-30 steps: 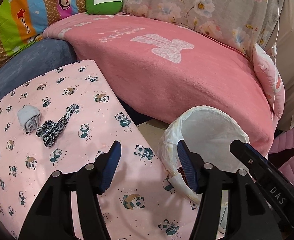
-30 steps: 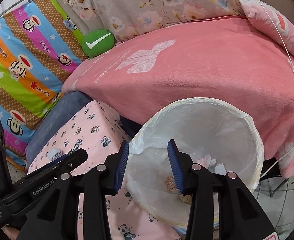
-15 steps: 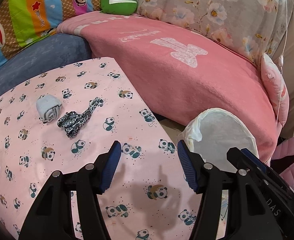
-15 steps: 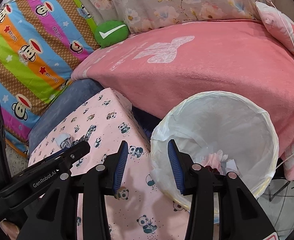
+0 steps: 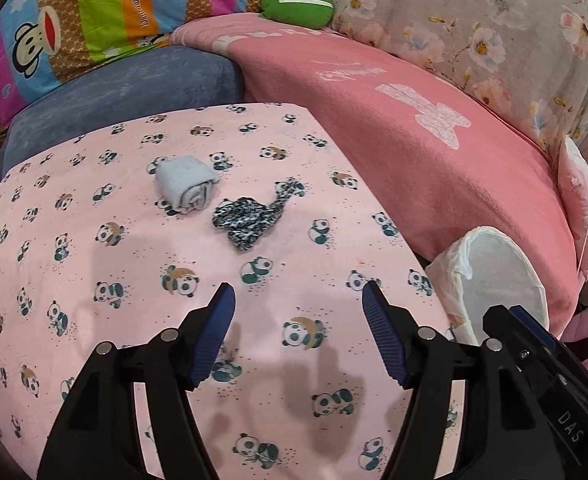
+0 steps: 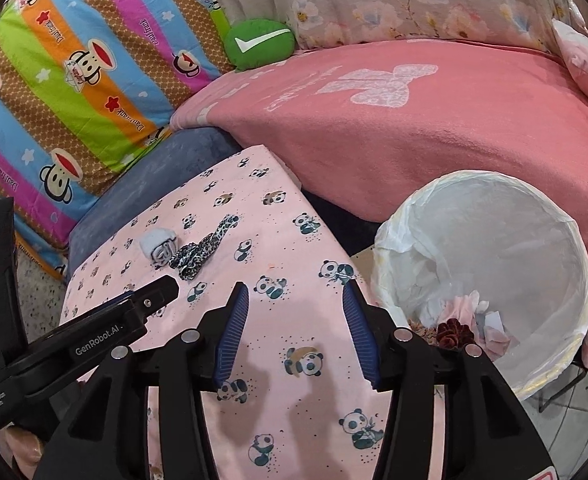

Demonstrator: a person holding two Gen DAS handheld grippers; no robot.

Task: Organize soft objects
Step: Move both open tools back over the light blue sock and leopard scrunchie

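Note:
A rolled pale blue sock (image 5: 186,188) (image 6: 158,246) lies on the pink panda-print surface (image 5: 94,280) (image 6: 294,400). Right beside it sits a crumpled leopard-print cloth (image 5: 250,216) (image 6: 200,252). My left gripper (image 5: 297,312) hovers open over the panda cloth, short of both items, nothing between its fingers. My right gripper (image 6: 295,312) is open too, empty, above the same surface. A white mesh basket (image 5: 493,276) (image 6: 533,248) stands at the right and holds several small soft items (image 6: 457,324).
A pink blanket (image 5: 433,140) (image 6: 413,120) covers the sofa behind. A green check-mark cushion (image 5: 297,0) (image 6: 258,42) rests at the back. A striped monkey-print quilt (image 6: 74,72) and a blue cushion (image 5: 126,96) lie at the left. The left gripper's body (image 6: 74,344) shows in the right wrist view.
Both grippers have swung left, away from the basket and over the panda-print surface. The sock and leopard cloth now sit closer ahead. Both stay open and empty.

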